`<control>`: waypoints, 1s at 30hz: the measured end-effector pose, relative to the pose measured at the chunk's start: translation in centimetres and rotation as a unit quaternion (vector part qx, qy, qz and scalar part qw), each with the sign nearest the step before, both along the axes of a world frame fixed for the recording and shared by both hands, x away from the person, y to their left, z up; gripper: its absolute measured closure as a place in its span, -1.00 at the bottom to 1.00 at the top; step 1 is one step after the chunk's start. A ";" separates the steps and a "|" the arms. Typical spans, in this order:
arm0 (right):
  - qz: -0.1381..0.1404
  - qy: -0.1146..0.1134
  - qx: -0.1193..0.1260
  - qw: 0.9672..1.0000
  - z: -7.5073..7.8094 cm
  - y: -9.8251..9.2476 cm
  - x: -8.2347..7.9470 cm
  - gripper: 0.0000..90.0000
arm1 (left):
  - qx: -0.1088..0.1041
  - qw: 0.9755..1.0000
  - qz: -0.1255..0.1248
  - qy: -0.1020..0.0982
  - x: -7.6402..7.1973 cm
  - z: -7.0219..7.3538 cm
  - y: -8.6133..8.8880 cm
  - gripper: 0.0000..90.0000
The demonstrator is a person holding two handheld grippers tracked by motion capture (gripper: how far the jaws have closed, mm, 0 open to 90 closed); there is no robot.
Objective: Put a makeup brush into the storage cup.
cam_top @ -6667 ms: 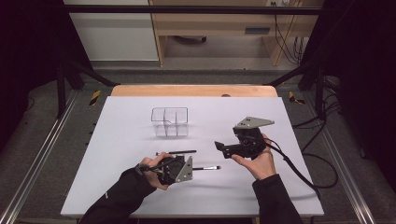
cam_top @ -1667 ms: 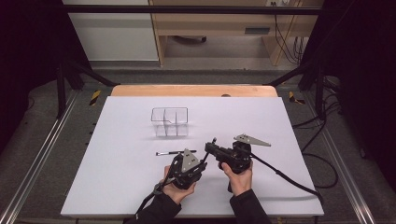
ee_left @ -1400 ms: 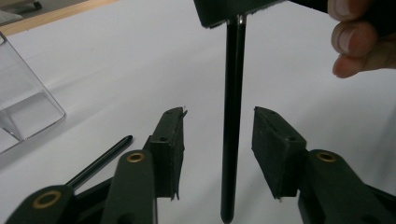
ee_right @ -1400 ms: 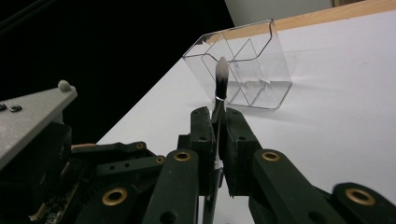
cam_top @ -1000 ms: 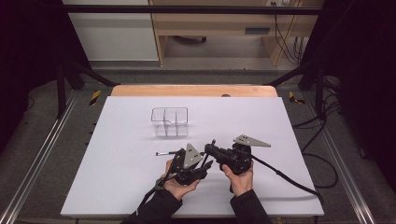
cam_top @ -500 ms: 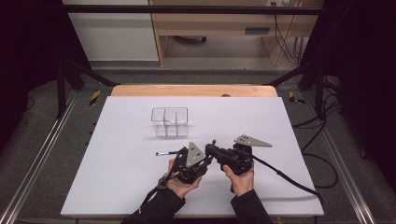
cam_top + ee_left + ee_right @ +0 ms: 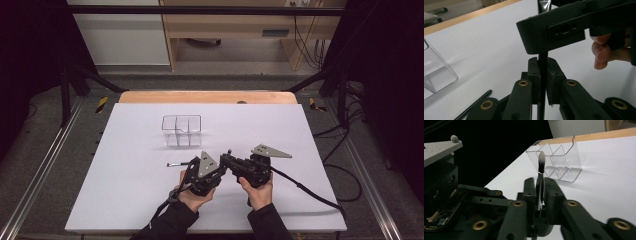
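Note:
A thin black makeup brush with a silver ferrule and a grey-tipped head stands upright between both grippers at the table's front centre. My left gripper has just closed on its black handle and is shut on it. It sits at the left of the pair. My right gripper meets it from the right. Its jaws have just been opening. The brush is still between them, with a thin gap at one pad.
A clear divided organizer stands behind the grippers, mid-table. A second thin black stick with a pale tip lies just left of the left gripper. The right gripper's cable trails off to the right.
Several seconds ago the hands were apart; they have come together at the front centre. Over the last second both hands have stayed put.

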State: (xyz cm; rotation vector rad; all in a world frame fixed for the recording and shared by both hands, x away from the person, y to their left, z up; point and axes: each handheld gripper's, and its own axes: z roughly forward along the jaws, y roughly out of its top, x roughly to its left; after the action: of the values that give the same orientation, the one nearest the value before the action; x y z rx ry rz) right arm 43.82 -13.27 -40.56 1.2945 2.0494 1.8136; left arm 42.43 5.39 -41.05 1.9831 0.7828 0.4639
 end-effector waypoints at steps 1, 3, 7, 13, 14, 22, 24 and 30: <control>-0.002 -0.003 -0.002 1.000 0.1 -0.1 0.0 0.62 | 0.000 1.000 0.001 0.001 0.1 0.0 0.1 0.84; -0.007 -0.008 -0.003 1.000 0.3 -0.3 -0.1 0.50 | 0.000 1.000 0.004 0.000 0.2 0.1 0.2 0.84; -0.013 -0.022 -0.006 1.000 0.7 -0.6 -0.3 0.26 | -0.001 1.000 0.014 -0.004 0.3 0.1 0.7 0.84; -0.030 -0.046 -0.024 0.998 1.2 -1.3 -0.5 -0.13 | -0.008 1.000 0.024 -0.003 0.6 0.3 1.9 0.84; -0.033 -0.049 -0.030 0.998 1.3 -1.4 -0.5 -0.18 | -0.009 1.000 0.025 -0.004 0.6 0.4 2.2 0.84; -0.056 -0.059 -0.086 0.993 1.0 -1.6 -0.3 -0.58 | -0.028 0.999 0.038 -0.009 0.8 1.4 4.6 0.84; -0.056 -0.059 -0.095 0.992 1.0 -1.7 -0.3 -0.59 | -0.027 0.999 0.040 -0.011 1.0 1.7 5.1 0.84; -0.065 -0.062 -0.106 0.990 0.7 -2.3 -0.3 -0.71 | -0.026 0.999 0.042 -0.016 1.4 2.1 6.3 0.84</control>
State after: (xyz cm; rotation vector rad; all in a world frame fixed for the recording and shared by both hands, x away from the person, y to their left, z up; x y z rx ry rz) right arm 43.53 -15.52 -39.87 1.1965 1.9791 1.5340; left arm 43.83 11.66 -38.90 1.8951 0.8532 0.5188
